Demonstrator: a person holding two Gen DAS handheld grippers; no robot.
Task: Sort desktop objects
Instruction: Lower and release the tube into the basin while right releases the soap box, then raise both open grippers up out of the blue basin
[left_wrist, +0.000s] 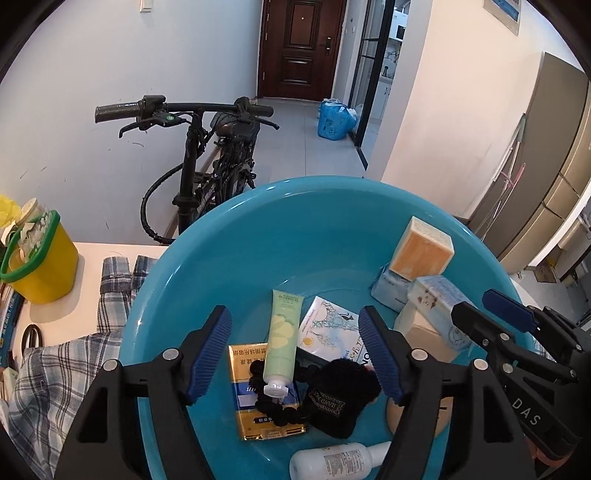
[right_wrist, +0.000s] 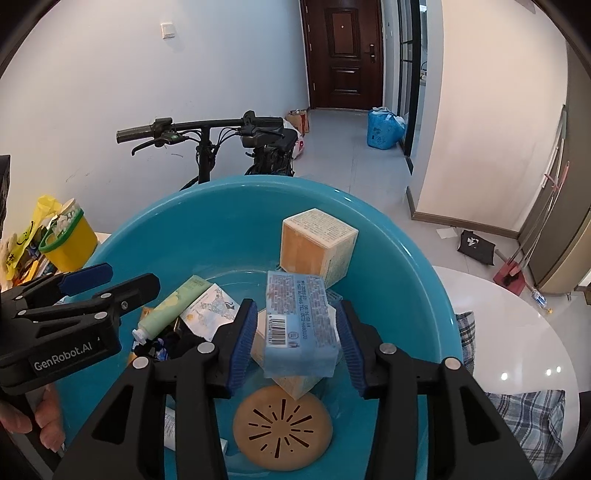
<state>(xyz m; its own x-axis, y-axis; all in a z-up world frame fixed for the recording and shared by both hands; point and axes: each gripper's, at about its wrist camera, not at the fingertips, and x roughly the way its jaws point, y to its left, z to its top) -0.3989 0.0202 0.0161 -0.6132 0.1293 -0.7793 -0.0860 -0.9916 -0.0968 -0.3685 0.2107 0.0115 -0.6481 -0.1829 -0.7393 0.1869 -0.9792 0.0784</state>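
Both grippers sit over the blue basin (left_wrist: 207, 236), where the sorted items already lie: green hand-cream tube (left_wrist: 281, 332), gold flat pack (left_wrist: 258, 402), black pouch (left_wrist: 340, 398), white bottle (left_wrist: 340, 461), a small illustrated box (left_wrist: 328, 328), an orange-and-cream carton (right_wrist: 317, 243) leaning near the far wall, and a tan round disc with slits (right_wrist: 282, 430) on the basin floor. Left gripper (left_wrist: 295, 354): jaws wide, nothing between the pads; the green tube lies below and between them, apparently resting on the gold pack and black pouch. Judged a release just made, or an empty hover. Right gripper (right_wrist: 295, 343): jaws at a narrow-to-middling gap with the pale blue barcode pack (right_wrist: 301, 325) between them. Left pad (right_wrist: 242, 343) looks to be against the pack's side; the right pad shows a sliver of gap, so I cannot tell whether it is gripped or already let go. The pack sits tilted on a cream box (right_wrist: 291, 380), above the disc. Step in hand, as I read it: placing the blue pack into the basin. To do it well: open fully before lifting, pull straight back along the fingers so the ribbed pads do not drag the pack off its perch, and keep clear of the left gripper, which is just beside on the left. Risk: the pack may slide off the tilted box onto the disc; harmless if it stays inside. Pose: both tools pitched steeply down into the basin, side by side, fingers level with one another; a hand (right_wrist: 22, 417) holds the left tool's handle at the lower left of the right view. Checked cloth (left_wrist: 110, 288) and yellow tub (left_wrist: 40, 258) lie outside the basin on the white table (left_wrist: 92, 254).
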